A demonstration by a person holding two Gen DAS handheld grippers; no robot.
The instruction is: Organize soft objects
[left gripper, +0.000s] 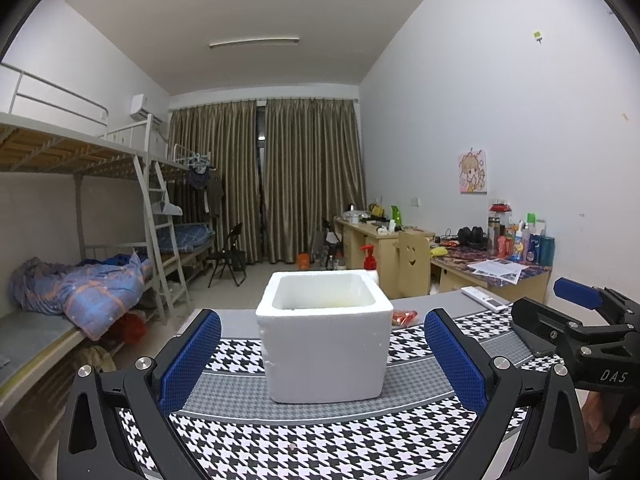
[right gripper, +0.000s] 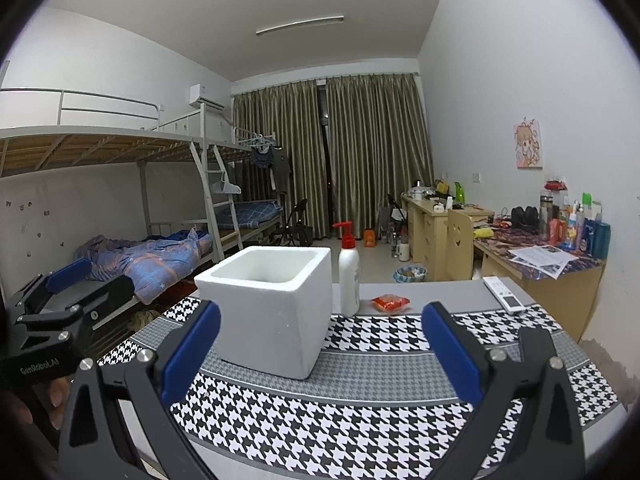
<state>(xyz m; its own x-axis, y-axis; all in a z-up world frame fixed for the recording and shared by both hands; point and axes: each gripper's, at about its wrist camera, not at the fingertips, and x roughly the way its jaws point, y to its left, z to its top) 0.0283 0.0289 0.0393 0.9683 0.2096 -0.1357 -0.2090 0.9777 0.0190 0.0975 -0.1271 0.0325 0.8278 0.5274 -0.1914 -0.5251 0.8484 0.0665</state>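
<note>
**Inventory: table ahead of both grippers, nothing in hand**

- My left gripper (left gripper: 322, 354): fingers spread wide, holding nothing, aimed straight at the foam box so the box sits framed between the blue pads (left gripper: 192, 360).
- My right gripper (right gripper: 320, 354): likewise spread and empty, hovering over the houndstooth cloth (right gripper: 360, 420); the box lies ahead and to its left.
- White foam box (left gripper: 326, 356): upright on the cloth, mouth up, apparently empty. Near-cubic, no marked long axis; one flat face squares to my left gripper, a corner edge turns toward my right. I judge it the receiving bin, centred for reach from either side.
- Red crinkled packet (right gripper: 390, 303): flat, just beyond the cloth's far edge, ahead of my right gripper, long axis running left-right. Likely the soft item to collect.
- Pump bottle (right gripper: 349, 276): upright, just beside the box's far right corner.
- Remote control (right gripper: 503, 294): far right, lying diagonally.
</note>
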